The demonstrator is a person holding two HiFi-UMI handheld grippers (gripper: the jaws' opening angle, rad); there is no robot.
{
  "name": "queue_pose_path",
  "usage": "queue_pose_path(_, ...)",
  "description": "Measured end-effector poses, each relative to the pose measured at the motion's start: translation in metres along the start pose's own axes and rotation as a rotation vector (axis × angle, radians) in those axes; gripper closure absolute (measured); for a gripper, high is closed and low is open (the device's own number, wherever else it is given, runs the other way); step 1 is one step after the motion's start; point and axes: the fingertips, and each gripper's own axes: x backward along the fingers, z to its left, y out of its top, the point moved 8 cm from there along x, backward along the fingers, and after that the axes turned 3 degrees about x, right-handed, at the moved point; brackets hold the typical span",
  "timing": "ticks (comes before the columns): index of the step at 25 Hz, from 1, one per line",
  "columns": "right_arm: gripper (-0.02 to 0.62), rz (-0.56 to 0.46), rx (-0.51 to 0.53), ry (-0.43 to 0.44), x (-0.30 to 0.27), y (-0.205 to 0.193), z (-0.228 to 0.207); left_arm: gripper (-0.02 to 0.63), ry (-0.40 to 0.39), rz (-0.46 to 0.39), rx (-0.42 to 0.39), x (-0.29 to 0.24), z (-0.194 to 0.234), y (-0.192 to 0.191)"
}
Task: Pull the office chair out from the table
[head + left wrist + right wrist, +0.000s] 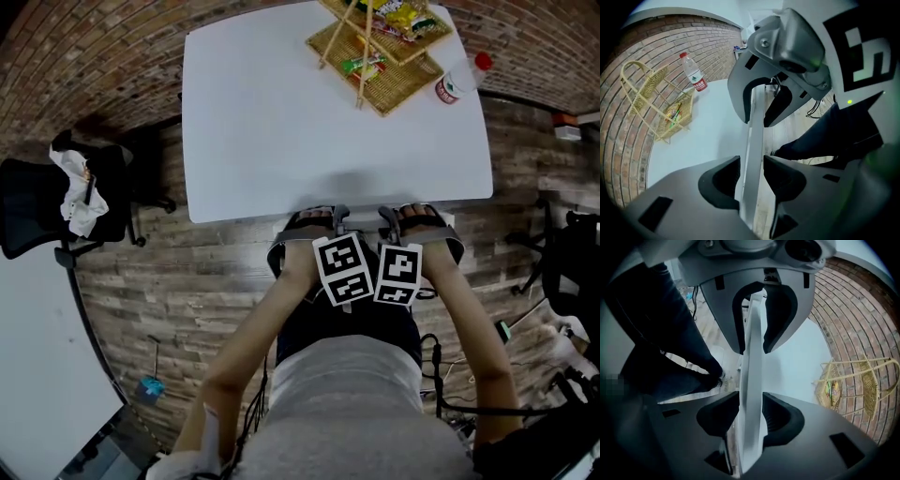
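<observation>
Head view | white table (281,122) | brick wall (94,47) behind | black office chair (26,214) left

Smooth matt table (262,122); wicker basket (394,89); rough wd floor (187,281).

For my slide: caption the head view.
Left gripper and right gripper straddle the white table's near edge; office chair stands apart at left.

text: none legible | bottle (693,74) label: red, print too small to read
</observation>
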Motion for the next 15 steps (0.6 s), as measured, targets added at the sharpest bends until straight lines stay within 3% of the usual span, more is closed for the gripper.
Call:
queue_pose_path(3, 0.469, -0.005, 0.01, 0.009, -0.004, 0.0008, 0.0024, 0.452, -0.002, -0.006, 0.0, -0.0041, -0.0018, 0.0016)
queue_pose_path(4, 0.485, -0.007, 0.014, 0.009, -0.0045, 0.0006, 0.0034, 0.485, 0.003, -0.006, -0.007, -0.0049, -0.0029, 0.0023)
queue_pose_path(8, 0.488, -0.024, 0.01, 0.009, -0.0044, -0.0004, 0.0023, 0.511, 0.032, 0.026, -0.065, -0.0063, -0.0062, 0.005)
queue_pose_path(15, 0.494, -0.048, -0.04, 0.004, -0.003, -0.0016, 0.0015, 0.515, 0.039, 0.043, -0.07, -0.0062, -0.0071, 0.0065)
